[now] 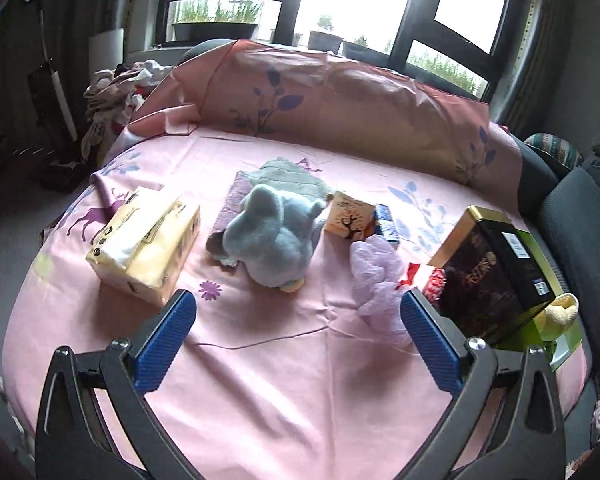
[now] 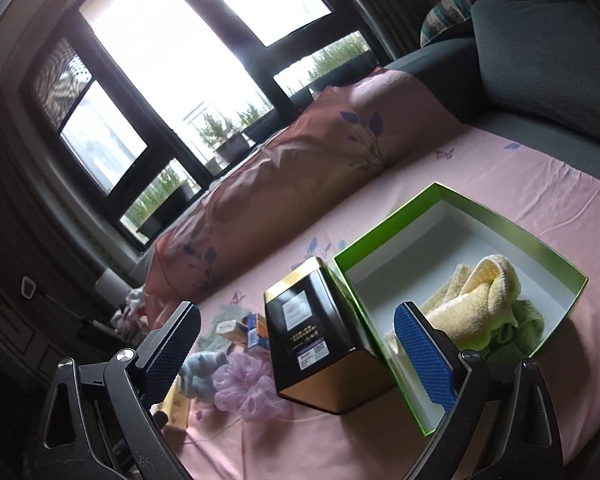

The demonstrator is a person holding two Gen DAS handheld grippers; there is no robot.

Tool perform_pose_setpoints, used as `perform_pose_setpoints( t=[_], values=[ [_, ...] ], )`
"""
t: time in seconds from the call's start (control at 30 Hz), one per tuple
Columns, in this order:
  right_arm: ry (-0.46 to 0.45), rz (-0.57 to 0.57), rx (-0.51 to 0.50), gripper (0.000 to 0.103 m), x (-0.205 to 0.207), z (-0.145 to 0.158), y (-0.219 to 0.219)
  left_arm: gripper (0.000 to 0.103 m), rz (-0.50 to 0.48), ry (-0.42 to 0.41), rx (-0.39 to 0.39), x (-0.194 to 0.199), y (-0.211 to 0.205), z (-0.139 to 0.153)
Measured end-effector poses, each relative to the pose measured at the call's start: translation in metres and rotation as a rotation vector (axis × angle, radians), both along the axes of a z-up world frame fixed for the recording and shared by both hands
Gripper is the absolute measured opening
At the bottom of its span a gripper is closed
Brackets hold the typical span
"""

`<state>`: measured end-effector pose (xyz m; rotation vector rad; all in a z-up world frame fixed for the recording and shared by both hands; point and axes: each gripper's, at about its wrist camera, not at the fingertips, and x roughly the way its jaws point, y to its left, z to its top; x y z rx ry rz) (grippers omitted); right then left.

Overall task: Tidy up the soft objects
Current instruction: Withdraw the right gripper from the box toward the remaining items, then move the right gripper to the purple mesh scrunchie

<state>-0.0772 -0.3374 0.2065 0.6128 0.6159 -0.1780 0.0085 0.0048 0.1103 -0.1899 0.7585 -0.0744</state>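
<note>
Left gripper (image 1: pixel 298 310): jaws spread wide, nothing between them, pointing down at an angle over the pink sheet (image 1: pixel 260 360). Its blue pads (image 1: pixel 168 336) hang above bare cloth, clear of every item.

Right gripper (image 2: pixel 298 322): jaws likewise wide apart and empty, angled down over the sheet, rolled so the scene sits tilted in its view. Its right pad lies in front of the near wall of the green box (image 2: pixel 500 216); contact cannot be judged.

Soft items: a yellow towel (image 2: pixel 480 304) lies crumpled inside the green box, over a greenish cloth (image 2: pixel 528 320). A blue plush toy (image 1: pixel 272 236) sits mid-sheet, beside a tissue pack (image 1: pixel 148 244). A purple mesh sponge (image 1: pixel 376 280) lies near the left gripper's right pad, between the toy and a dark tin (image 1: pixel 492 272). The tin lies against the green box. Small cartons (image 1: pixel 352 220) sit behind the sponge.
</note>
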Motion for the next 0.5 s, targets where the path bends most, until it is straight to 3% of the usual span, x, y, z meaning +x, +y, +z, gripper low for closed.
perform_pose_setpoints(
  t=[0.1, 0.2, 0.37, 0.5],
  values=[
    [0.035, 0.080, -0.011, 0.098, 0.019, -0.010, 0.027, 0.102, 0.020, 0.072, -0.058, 0.008, 0.028, -0.029],
    [0.083, 0.158, -0.027, 0.098, 0.037, -0.025, 0.057, 0.101, 0.071, 0.133, -0.078, 0.013, 0.044, -0.038],
    [0.118, 0.270, 0.050, 0.098, 0.055, -0.053, 0.101, 0.102, 0.073, 0.055, -0.090, 0.010, 0.062, -0.021],
    [0.159, 0.330, -0.039, 0.098, 0.069, -0.072, 0.139, 0.102, 0.101, 0.060, -0.098, 0.008, 0.073, -0.024]
  ],
)
